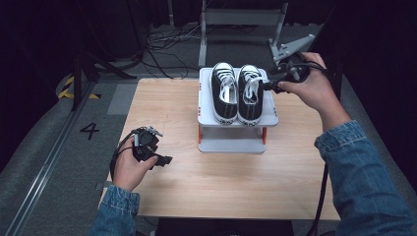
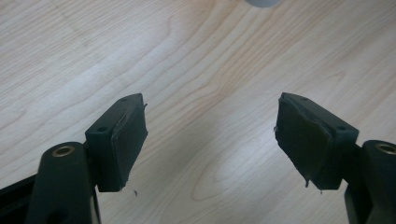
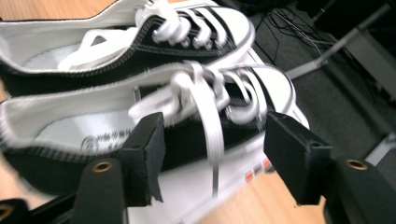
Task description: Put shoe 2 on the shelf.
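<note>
A black "4" on the grey floor left of the table; shoe insole print unreadable.

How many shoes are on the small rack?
2: the left shoe and the right shoe sit side by side on the rack top shelf, toes pointing away. The lower shelf is partly hidden.

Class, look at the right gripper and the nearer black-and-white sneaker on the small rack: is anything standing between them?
Nothing visible. The right gripper is open, facing the nearer sneaker on the rack; a loose white lace of that sneaker hangs between the jaws.
</note>
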{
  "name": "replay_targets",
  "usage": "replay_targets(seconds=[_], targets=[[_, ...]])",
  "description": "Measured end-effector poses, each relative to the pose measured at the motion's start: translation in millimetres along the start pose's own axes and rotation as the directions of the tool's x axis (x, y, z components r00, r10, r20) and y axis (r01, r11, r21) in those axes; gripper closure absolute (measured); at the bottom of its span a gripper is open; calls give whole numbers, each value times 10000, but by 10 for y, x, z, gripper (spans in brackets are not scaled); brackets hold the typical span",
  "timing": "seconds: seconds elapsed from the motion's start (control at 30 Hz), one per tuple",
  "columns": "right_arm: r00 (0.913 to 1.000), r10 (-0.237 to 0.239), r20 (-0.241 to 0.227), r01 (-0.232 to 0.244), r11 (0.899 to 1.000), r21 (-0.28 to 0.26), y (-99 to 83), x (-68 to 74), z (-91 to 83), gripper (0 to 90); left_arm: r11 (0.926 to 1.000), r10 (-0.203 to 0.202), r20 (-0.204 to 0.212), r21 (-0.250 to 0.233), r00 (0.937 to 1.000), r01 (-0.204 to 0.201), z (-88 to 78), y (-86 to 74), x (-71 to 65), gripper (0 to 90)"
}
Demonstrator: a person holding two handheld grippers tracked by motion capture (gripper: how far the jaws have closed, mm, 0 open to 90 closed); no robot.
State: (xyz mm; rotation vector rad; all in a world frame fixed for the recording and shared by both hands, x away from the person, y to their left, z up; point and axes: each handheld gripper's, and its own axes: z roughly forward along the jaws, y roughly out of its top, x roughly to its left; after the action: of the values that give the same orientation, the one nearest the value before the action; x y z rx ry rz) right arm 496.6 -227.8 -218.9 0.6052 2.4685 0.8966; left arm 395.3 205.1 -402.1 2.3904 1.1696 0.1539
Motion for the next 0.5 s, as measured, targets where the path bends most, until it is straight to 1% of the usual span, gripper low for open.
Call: replay_targets(seconds=[0.03, 0.1, 0.13, 0.2, 0.23, 0.27, 0.3, 0.37, 0.4, 0.43, 0.47, 0.5], targets=[[9999, 163, 47, -163, 9998, -60, -44, -4, -46, 366, 10000, -30, -160, 64, 9999, 31, -2, 4, 25, 253], [9985, 541, 97, -539, 9985, -133, -170, -14, -162, 352, 10000, -44, -227, 78, 9997, 46, -2, 7, 41, 250], [9969, 763, 183, -760, 9970, -147, -256, -19, -232, 346, 9999, -64, -273, 94, 9996, 67, 1, 11, 76, 248], [9941, 1008, 404, -1001, 9948, -183, -380, -19, -322, 331, 9999, -108, -276, 38, 9996, 109, 0, 1, 101, 241], [9941, 1008, 404, -1001, 9948, -183, -380, -19, -322, 331, 9999, -108, -276, 38, 9996, 109, 0, 1, 101, 240], [9901, 1310, 496, -1302, 9913, -187, -560, -14, -415, 311, 10000, 1, -346, -43, 9994, -2, -7, -18, 122, 235], [9886, 1423, 488, -1415, 9898, -190, -625, -12, -440, 306, 9999, 32, -371, -106, 9993, -36, -8, -29, 138, 222], [9830, 1755, 548, -1746, 9844, -207, -783, -1, -484, 281, 10000, 47, -518, -80, 9986, -51, -17, -55, 166, 195], [9770, 2018, 682, -2013, 9794, -136, -898, 17, -504, 266, 9996, 269, -594, -114, 9979, -277, -18, -74, 179, 192], [9720, 2201, 818, -2199, 9754, -119, -989, 41, -513, 256, 9987, 422, -790, -244, 9960, -442, -17, -96, 184, 192], [9720, 2201, 818, -2199, 9754, -119, -989, 41, -513, 256, 9987, 422, -790, -244, 9960, -442, -17, -96, 184, 190], [9687, 2292, 958, -2287, 9734, -158, -1104, 84, -518, 246, 9979, 469, -959, -404, 9943, -509, -13, -118, 182, 190]])
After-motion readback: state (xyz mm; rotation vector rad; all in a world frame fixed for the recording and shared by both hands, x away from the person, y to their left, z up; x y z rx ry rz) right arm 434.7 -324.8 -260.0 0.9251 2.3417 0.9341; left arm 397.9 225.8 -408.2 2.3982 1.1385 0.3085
